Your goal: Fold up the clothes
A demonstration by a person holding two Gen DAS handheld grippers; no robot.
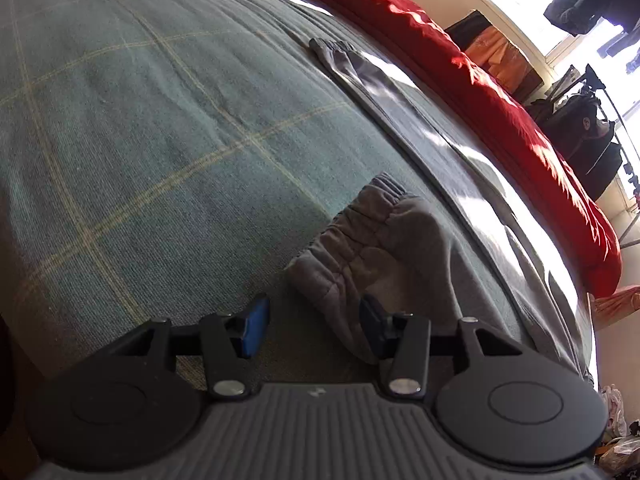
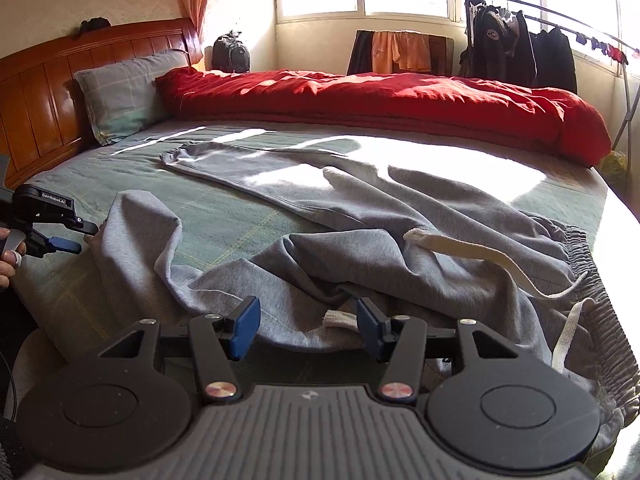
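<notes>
Grey sweatpants lie spread and rumpled on the green plaid bedsheet. One leg stretches toward the pillow; the other leg's cuff lies by my left gripper. The elastic waistband and a white drawstring are at the right. My left gripper is open, its right finger at the cuff's edge; it also shows in the right wrist view, at the near leg's end. My right gripper is open, just above the crumpled middle of the pants.
A red duvet lies along the bed's far side. A grey pillow leans on the wooden headboard. A clothes rack with dark jackets and a backpack stand beyond the bed.
</notes>
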